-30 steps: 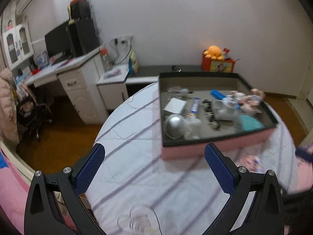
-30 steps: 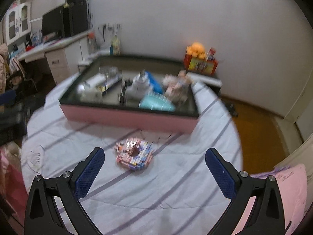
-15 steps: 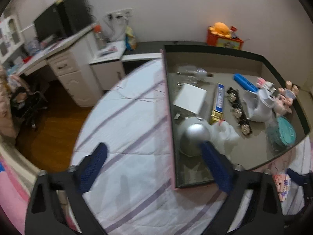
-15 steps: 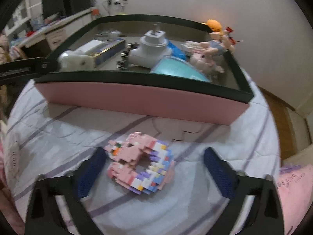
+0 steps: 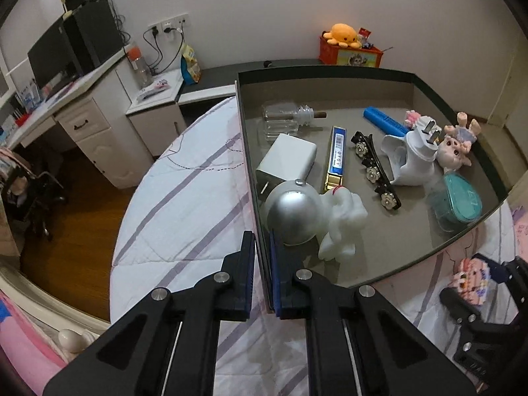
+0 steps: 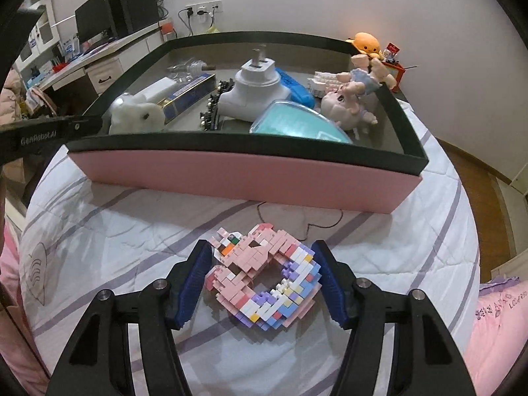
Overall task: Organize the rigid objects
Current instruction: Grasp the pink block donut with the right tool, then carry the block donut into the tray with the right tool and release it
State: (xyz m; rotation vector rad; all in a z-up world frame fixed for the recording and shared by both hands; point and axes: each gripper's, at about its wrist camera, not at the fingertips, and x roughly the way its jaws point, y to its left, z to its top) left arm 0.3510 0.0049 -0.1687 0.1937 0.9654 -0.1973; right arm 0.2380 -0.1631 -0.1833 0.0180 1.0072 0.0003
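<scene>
Bedspread (image 6: pixel 99 231); grippers low, level.

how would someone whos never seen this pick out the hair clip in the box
Look in the pink-sided box on the striped bedspread. On its grey floor, between the blue and gold slim box and the white plug adapter, lies the hair clip: the only long black strip, studded with pale flowers.

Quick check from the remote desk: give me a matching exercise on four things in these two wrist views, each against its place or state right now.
1. left gripper
2. brick donut
3. teal case
4. orange octopus plush

A. inside the tray
B. on a red box by the wall
C. clamped on the tray wall
D. on the bedsheet between the right gripper fingers

Pairs: 1-C, 2-D, 3-A, 4-B
</scene>
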